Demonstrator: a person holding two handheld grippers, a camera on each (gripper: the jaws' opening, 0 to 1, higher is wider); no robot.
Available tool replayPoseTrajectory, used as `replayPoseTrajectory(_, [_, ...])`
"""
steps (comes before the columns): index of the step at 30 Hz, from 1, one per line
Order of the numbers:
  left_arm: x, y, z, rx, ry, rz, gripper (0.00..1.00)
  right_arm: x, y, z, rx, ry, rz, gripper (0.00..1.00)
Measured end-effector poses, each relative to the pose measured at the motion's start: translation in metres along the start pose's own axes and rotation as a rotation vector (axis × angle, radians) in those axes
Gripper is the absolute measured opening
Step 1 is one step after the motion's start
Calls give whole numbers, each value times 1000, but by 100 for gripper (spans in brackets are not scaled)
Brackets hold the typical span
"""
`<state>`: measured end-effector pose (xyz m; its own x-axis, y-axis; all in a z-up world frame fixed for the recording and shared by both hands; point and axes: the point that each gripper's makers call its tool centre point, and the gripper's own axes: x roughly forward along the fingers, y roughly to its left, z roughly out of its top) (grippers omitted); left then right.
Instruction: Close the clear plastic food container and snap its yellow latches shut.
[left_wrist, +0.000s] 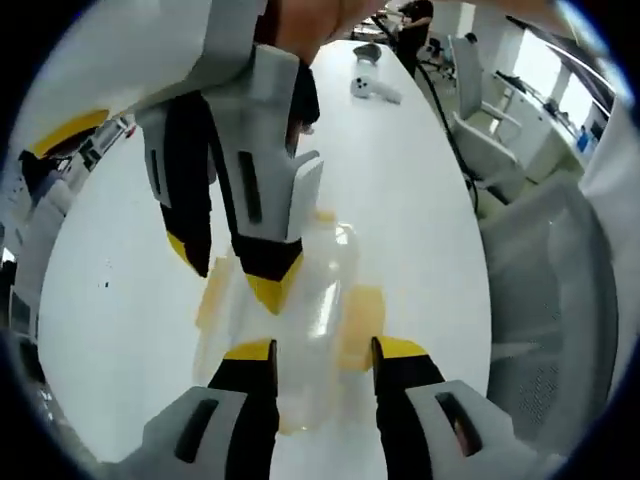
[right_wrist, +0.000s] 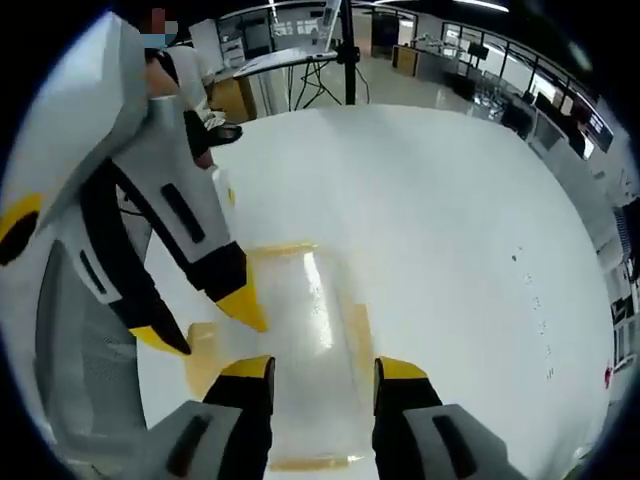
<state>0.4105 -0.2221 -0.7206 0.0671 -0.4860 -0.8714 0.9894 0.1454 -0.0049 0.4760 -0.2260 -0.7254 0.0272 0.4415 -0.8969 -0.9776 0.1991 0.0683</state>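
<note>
Two grippers meet over one clear container (left_wrist: 305, 330) lying on the white desk (left_wrist: 420, 200), away from its edges. In the left gripper view the left gripper (left_wrist: 322, 352) has its jaws spread, one either side of the container and gripping nothing; the right gripper (left_wrist: 240, 280) comes down from above with yellow tips apart, one tip on or just over the lid, though contact is hard to judge. In the right gripper view the right gripper (right_wrist: 323, 368) also shows parted jaws straddling the lid (right_wrist: 305, 320), and the left gripper (right_wrist: 205, 320) reaches in from the side.

Yellow latches (left_wrist: 362, 325) lie along the container's sides, and they look flared outward, not yet snapped, though glare blurs them. Nothing can be seen inside; the plastic is too washed out to tell whether it is empty.

Risk, as I judge it: the container is light and the desk smooth, so a one-sided push on a latch could skate or tip it, or pop the lid askew. A tip slipping off the slick lid would do the same. A remote-like object (left_wrist: 375, 88) sits well apart near the far edge.
</note>
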Motion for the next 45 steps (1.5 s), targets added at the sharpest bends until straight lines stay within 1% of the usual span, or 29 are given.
replayPoseTrajectory(2, [1,1,-3,18,14,15,36,1,-2,-1,-8,10,0,37])
replayPoseTrajectory(4, [1,1,-3,17,14,18,36,3,-2,-1,-3,12,11,37])
replayPoseTrajectory(7, [3,2,-4,29,19,31,36,5,-4,-3,-10,30,9,37])
replayPoseTrajectory(10, [4,-1,-4,45,11,34,35,6,-5,-4,4,30,29,38])
replayPoseTrajectory(12, [5,-1,-7,63,20,45,35,6,-7,-4,-4,36,29,40])
replayPoseTrajectory(13, [5,0,-7,77,10,58,34,7,-7,-3,-7,39,37,41])
replayPoseTrajectory(18, [5,3,-5,69,-8,73,34,9,-3,-3,-17,57,86,37])
replayPoseTrajectory(21, [6,4,-4,69,-12,76,35,9,-3,-2,-23,65,101,37])
replayPoseTrajectory(22, [7,5,-3,55,-18,77,36,10,-4,-2,-26,68,108,37])
replayPoseTrajectory(24, [7,5,-2,53,-24,76,36,11,-4,-2,-20,74,117,37])
replayPoseTrajectory(26, [8,5,-3,79,-20,85,36,11,-3,-2,-24,84,122,37])
replayPoseTrajectory(28, [9,6,-3,89,-21,95,35,12,-3,-2,-15,88,127,37])
replayPoseTrajectory(31, [10,10,-2,83,-22,109,32,12,-3,-2,-17,87,139,37])
replayPoseTrajectory(34, [10,10,-1,70,-21,112,32,13,-3,-3,-19,87,153,38])
replayPoseTrajectory(40, [11,10,-2,87,-15,129,31,14,-2,-2,-37,103,187,37])
replayPoseTrajectory(45, [12,12,-2,90,-26,141,30,16,-1,-2,-53,130,190,36])
